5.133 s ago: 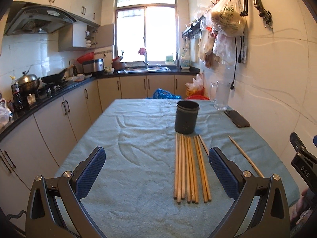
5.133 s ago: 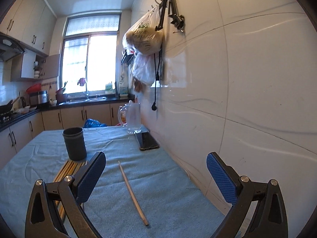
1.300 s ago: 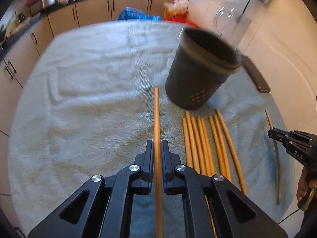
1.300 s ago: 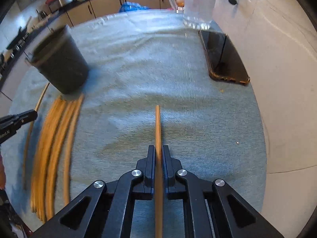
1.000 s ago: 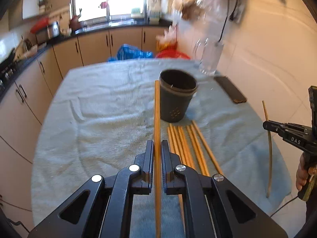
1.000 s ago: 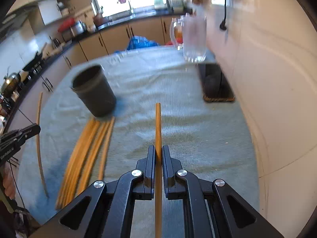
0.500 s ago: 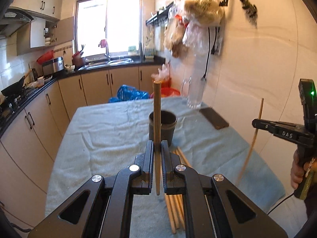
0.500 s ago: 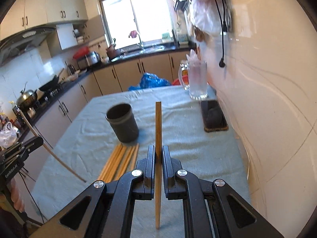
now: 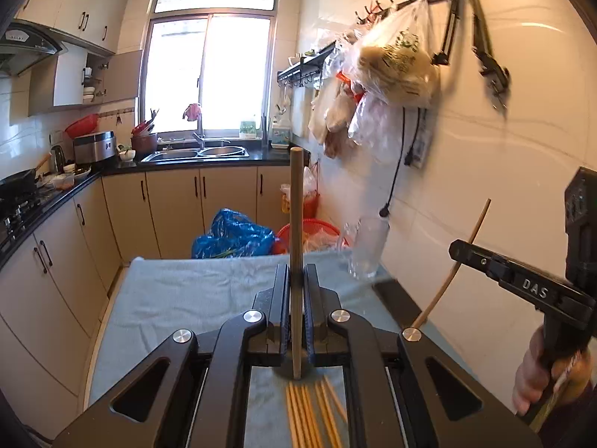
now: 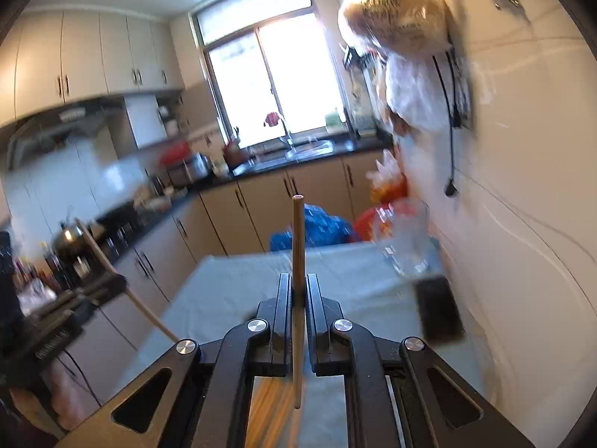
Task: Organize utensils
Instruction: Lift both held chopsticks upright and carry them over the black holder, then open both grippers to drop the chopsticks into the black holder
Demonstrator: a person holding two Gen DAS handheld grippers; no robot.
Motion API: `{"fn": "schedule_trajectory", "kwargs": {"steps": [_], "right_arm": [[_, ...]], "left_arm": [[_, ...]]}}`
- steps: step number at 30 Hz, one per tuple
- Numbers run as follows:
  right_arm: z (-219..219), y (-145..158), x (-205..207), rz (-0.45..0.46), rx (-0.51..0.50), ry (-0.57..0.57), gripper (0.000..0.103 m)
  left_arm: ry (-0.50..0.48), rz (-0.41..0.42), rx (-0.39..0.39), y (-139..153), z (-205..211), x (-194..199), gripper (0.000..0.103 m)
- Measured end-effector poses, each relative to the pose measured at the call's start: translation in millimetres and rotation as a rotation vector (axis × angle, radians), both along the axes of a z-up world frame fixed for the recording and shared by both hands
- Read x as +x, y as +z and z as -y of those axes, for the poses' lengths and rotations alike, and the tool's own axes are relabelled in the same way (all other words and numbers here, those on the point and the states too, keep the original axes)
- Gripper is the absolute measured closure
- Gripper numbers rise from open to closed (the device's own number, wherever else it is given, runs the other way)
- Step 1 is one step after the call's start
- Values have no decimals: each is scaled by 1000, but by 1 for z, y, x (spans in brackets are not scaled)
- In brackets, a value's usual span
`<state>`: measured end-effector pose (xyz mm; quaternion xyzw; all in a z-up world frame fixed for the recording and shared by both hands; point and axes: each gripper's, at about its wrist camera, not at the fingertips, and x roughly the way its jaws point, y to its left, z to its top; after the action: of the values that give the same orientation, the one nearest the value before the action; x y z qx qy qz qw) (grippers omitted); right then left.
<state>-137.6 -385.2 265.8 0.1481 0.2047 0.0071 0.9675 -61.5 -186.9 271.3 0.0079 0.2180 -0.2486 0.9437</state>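
Above the near edge of the table (image 9: 179, 291), the left gripper (image 9: 296, 321) is clamped on one chopstick (image 9: 296, 224), which stands roughly upright between its fingers with its lower tip just over the row of loose chopsticks (image 9: 313, 414) lying on the blue cloth. The right gripper (image 10: 297, 321) is likewise closed on a second chopstick (image 10: 297, 246), raised clear of the table toward its right edge, by the wall; the left view shows that stick tilted. The holder they belong in does not show in either view, probably hidden behind the grippers.

These sticks look like light, stiff wood, smooth and thin. A hold near one end lets the stick swing or pivot between the pads, so a grip closer to the middle, or just below it, should keep it steadier while the lower tip is steered into a cup. They are not fragile, but a round shaft can roll or slip under a loose pinch.
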Motion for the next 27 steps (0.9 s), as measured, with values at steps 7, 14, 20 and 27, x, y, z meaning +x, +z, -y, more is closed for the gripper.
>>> {"fn": "schedule_trajectory", "kwargs": {"steps": [7, 14, 20, 27], "right_arm": [[-15, 8, 46, 48, 10, -13, 96], [-15, -34, 100, -56, 26, -29, 96], [-5, -80, 133, -202, 58, -13, 94], [7, -90, 140, -209, 74, -50, 43]], "left_arm": [[42, -15, 54, -9, 29, 53, 96], [37, -167, 76, -53, 45, 102, 96], [57, -232, 70, -78, 37, 119, 96], [76, -212, 29, -68, 18, 114, 68]]}}
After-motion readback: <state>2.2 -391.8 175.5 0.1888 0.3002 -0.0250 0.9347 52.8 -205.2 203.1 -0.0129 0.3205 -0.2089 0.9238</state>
